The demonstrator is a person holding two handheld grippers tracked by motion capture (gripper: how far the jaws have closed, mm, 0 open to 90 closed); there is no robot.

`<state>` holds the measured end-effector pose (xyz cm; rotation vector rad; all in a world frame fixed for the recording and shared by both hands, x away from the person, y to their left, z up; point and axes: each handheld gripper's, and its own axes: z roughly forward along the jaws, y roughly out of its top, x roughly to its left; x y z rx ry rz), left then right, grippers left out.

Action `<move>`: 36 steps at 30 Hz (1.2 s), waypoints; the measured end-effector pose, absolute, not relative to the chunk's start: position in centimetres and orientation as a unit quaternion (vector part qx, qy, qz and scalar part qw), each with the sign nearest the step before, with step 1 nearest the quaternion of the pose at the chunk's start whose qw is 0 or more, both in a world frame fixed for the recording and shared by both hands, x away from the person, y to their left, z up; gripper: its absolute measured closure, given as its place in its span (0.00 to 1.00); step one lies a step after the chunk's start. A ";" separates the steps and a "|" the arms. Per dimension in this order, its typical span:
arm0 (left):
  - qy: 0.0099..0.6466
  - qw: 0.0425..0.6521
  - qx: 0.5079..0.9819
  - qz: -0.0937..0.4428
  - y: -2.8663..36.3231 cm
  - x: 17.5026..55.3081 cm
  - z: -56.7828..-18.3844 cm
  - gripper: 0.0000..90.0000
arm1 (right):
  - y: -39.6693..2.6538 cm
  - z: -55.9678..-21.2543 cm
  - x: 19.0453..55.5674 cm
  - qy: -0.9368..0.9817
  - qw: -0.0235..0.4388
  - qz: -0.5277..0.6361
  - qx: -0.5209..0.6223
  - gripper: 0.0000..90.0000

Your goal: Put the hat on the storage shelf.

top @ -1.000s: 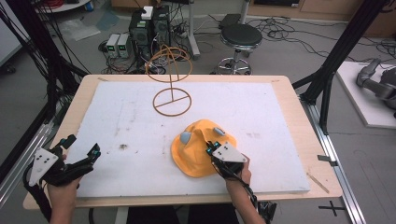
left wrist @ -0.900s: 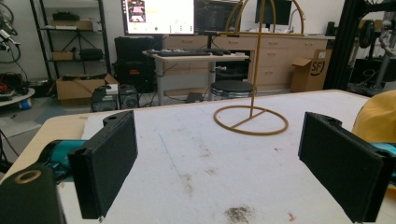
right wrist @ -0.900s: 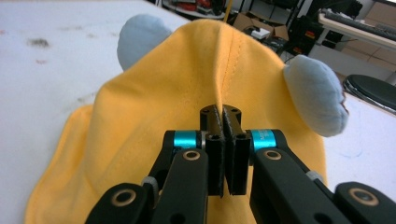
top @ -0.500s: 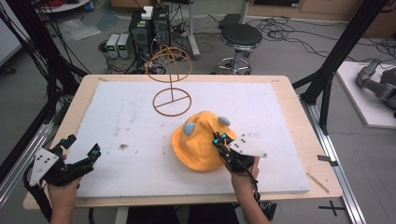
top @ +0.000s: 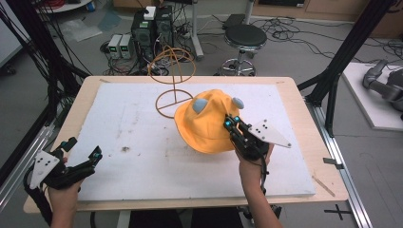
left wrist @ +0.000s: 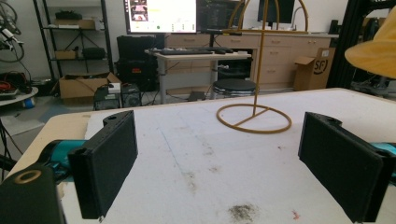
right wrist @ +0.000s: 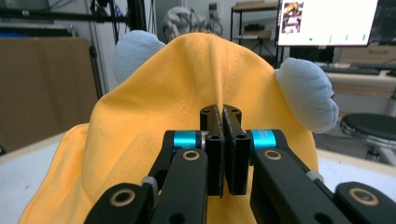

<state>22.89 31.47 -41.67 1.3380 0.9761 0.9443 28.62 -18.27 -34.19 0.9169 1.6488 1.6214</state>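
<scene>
A yellow fabric hat (top: 205,121) with two pale blue ears hangs lifted above the white board, its brim drooping. My right gripper (top: 231,124) is shut on a fold of the hat (right wrist: 196,98) at its near right side; in the right gripper view the jaws are pressed together with the cloth pinched between them (right wrist: 222,114). A brown wire hat stand (top: 172,76) with a ring base stands just behind and left of the hat. My left gripper (top: 84,151) rests low at the board's near left corner, open with nothing between its pads (left wrist: 107,158).
The white foam board (top: 133,142) covers a wooden table (top: 294,95). A dark smudge (top: 125,149) marks the board near the left gripper. Black frame posts flank the table; a stool (top: 243,40) and electronics boxes stand on the floor beyond.
My right gripper has risen and moved away from me toward the stand, lifting the hat off the board. The left gripper has stayed in place.
</scene>
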 end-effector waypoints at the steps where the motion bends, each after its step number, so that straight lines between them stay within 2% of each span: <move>1: 0.419 0.579 0.571 0.404 31.5 22.9 -41.7 0.14 | -18.2 -33.8 28.7 0.625 0.325 0.620 0.347 0.99; 9: 0.419 0.578 0.572 0.405 31.6 22.9 -41.7 0.14 | -17.3 -30.9 30.1 0.600 0.331 0.643 0.341 0.99; 22: 0.418 0.580 0.571 0.404 31.5 23.0 -41.7 0.14 | -14.5 -27.0 32.9 0.578 0.367 0.651 0.327 0.99; 36: 0.415 0.581 0.575 0.399 31.4 23.3 -41.9 0.14 | -12.5 -23.8 36.3 0.562 0.376 0.658 0.332 0.99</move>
